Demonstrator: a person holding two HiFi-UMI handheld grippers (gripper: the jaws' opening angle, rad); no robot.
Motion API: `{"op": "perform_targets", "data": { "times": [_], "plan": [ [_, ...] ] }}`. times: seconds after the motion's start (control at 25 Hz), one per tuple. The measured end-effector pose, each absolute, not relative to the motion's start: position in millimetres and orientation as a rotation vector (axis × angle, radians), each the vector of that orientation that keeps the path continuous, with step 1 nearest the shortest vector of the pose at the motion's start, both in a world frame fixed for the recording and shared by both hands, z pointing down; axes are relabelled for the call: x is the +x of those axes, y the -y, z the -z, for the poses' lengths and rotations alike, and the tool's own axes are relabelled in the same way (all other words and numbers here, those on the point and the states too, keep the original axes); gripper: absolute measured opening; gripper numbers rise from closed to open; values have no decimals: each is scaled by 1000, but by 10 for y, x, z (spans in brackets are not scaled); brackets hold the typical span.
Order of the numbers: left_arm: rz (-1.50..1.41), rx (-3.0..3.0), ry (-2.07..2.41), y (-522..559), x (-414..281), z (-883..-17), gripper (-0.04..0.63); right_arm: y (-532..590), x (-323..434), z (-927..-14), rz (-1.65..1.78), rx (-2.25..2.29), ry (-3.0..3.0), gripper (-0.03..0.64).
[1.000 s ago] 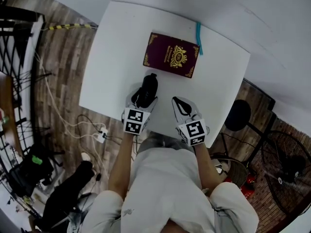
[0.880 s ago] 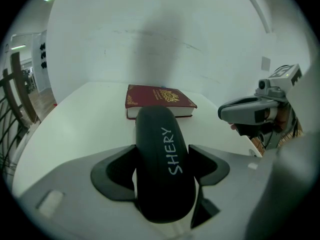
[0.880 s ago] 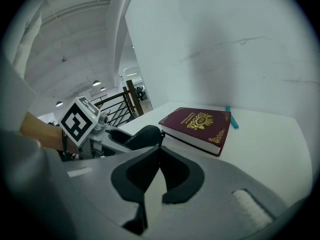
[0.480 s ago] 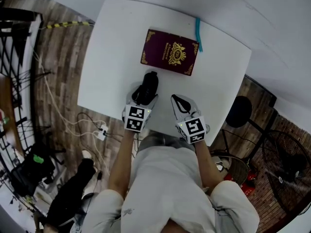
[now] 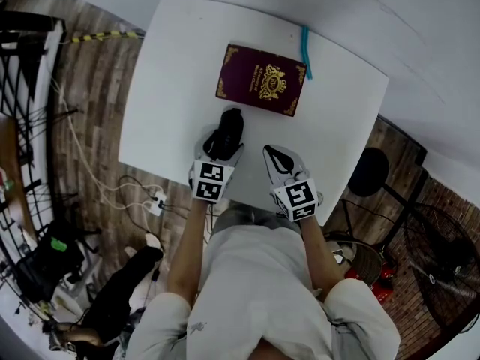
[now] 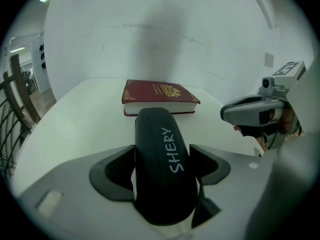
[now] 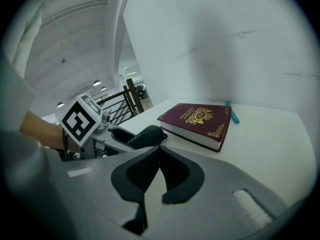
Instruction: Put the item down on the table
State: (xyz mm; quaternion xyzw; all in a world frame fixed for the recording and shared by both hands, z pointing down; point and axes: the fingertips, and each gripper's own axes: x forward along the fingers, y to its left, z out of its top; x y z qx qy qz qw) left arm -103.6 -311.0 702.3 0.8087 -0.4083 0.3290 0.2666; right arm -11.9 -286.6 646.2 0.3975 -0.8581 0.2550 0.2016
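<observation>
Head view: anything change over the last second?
Barely. The jaws of the left gripper are opening with the black case still between them, not yet let go. Neither gripper visibly moved over the table. The red book, the teal pen and the shut, empty right gripper stayed put.

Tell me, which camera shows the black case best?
The left gripper view: the black case fills it, white lettering readable, between the left gripper's opening jaws. The head view shows only its dark top; the right gripper view catches one end.
</observation>
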Motion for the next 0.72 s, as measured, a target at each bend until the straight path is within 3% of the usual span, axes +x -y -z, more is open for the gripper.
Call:
{"op": "perform_targets", "data": {
  "times": [0.72],
  "plan": [
    [-874,2167,1133,3125,-1073,-7011,420,2842,-113,-6416,-698,1126,2399,5]
  ]
}}
